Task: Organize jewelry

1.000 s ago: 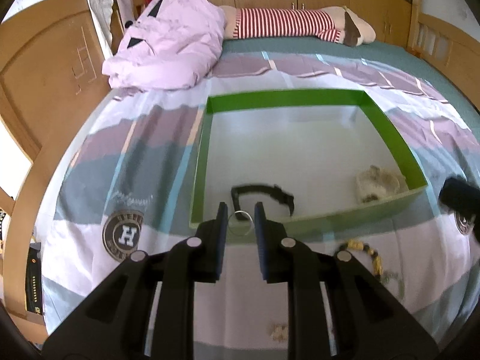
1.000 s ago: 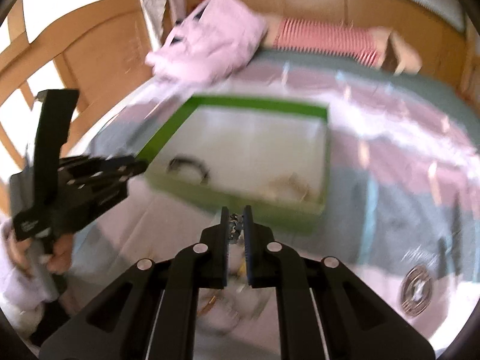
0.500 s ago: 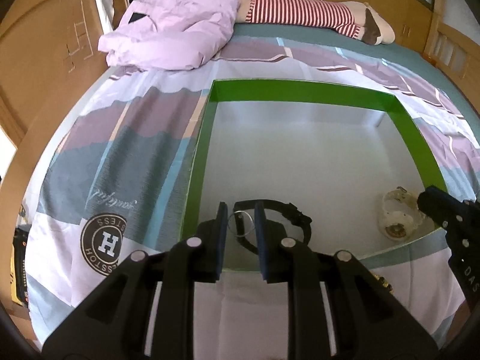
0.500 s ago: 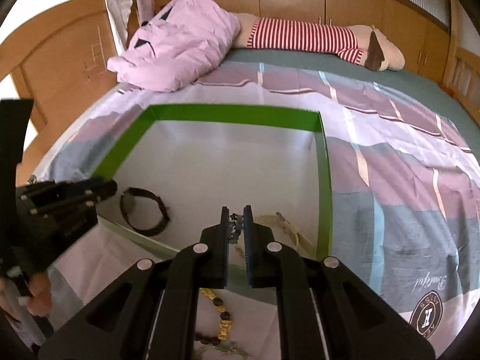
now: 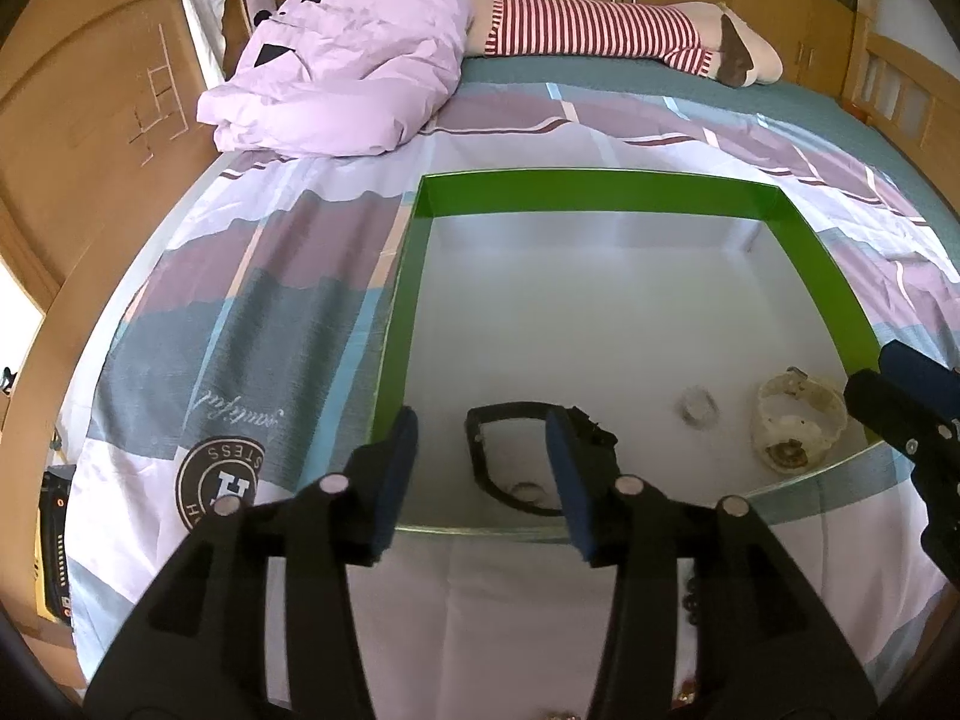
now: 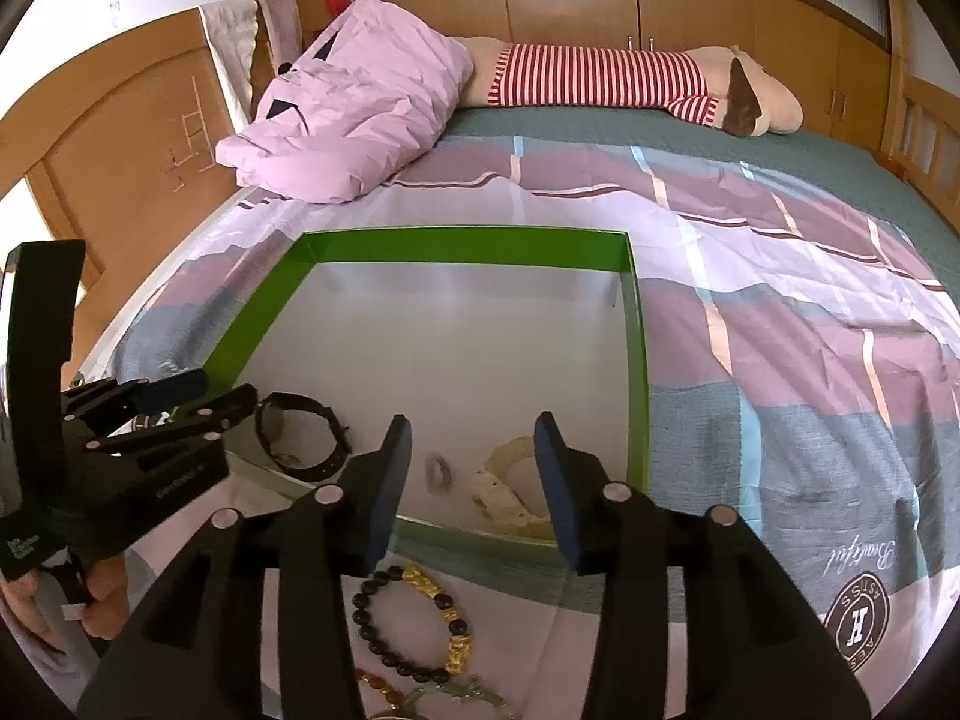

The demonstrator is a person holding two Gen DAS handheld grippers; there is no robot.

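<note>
While both sets of my fingers hang over the near edge of the green box [image 5: 600,192], this is how each view reads.

Left view, fingers: my left gripper [image 5: 480,468] has its jaws opening, nothing between the pads.
Left view, ring: the small ring [image 5: 527,489] lies on the box floor inside the loop of the black strap [image 5: 510,456], just past the near wall.
Left view, other pieces: a small clear piece [image 5: 698,407] and a pale bracelet [image 5: 798,426] sit toward the box's near right corner.
Right view, fingers: my right gripper [image 6: 474,462] also has its jaws opening, empty, with a small blurred piece [image 6: 438,471] on the box floor under them.
Right view, waiting pieces: a black and gold bead bracelet [image 6: 414,624] lies on the bedsheet [image 6: 780,330] just outside the box's near wall.
Handling: I judge the bead bracelet light, floppy and slick on round beads; I would pinch across one side of the loop, at the gold beads, and let the rest hang.
Risk: soft bedding gives under a press, so pads may catch fabric too.
</note>
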